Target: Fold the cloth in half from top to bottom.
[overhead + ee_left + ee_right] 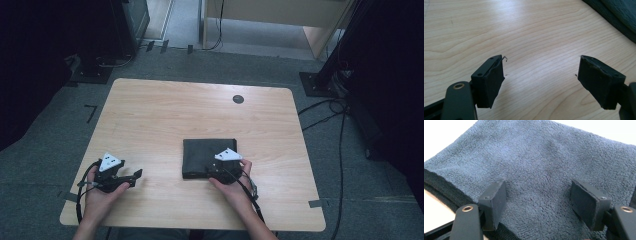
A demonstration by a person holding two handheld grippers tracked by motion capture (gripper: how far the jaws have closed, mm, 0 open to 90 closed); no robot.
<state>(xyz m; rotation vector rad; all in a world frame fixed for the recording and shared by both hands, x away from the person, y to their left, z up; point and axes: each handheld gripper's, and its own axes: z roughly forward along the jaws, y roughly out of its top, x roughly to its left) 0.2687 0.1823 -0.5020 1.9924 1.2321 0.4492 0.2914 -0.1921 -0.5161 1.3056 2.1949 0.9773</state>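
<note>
Beyond the folded towel (205, 156), a dark grommet (238, 99) dots the table (150, 115)

The towel (544, 157) under the right gripper's fingers (495, 202) is dark blue-grey cloth, fleecy and nubbly, with a ribbed, knit-looking hem just outside the left-hand finger. The finger pads are matt black, slightly rough at the edges. Between the left gripper's fingers (490, 80) lies the table (536, 37): pale wood with clear grain, smooth, faintly glossy.
</note>
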